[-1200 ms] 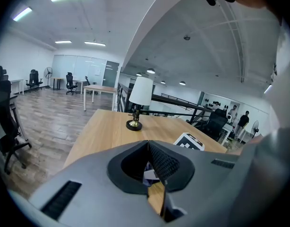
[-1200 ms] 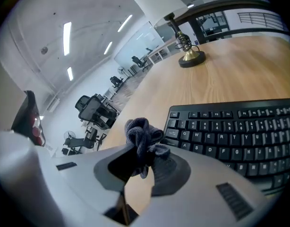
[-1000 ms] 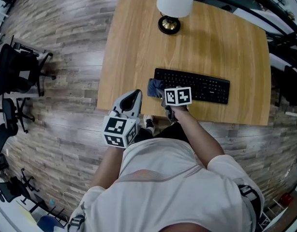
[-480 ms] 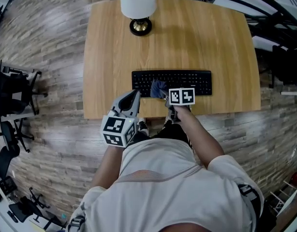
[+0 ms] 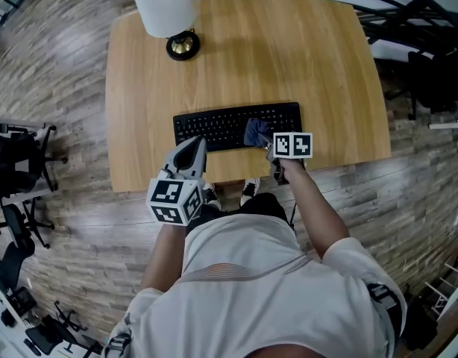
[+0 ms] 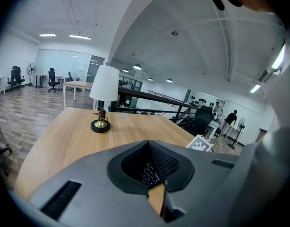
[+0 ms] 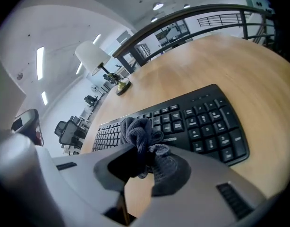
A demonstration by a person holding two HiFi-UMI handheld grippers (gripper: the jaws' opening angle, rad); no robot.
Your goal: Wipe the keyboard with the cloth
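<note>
Between my right tongs [image 7: 144, 162]: bunched dark grey cloth [image 7: 138, 135] clamped, resting on the black keyboard [image 7: 201, 122], right of middle | left tongs [image 6: 147, 144] together, empty, over keyboard's near left edge | wooden counter [image 5: 289, 51] | wiping seemingly mid-pass; far-right keys probably left.

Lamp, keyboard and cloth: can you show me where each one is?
lamp [image 5: 163, 6], head view, on the white shade.
keyboard [image 5: 218, 127], head view, on the keys left of the middle.
cloth [image 7: 137, 131], right gripper view, on the bunched top.
</note>
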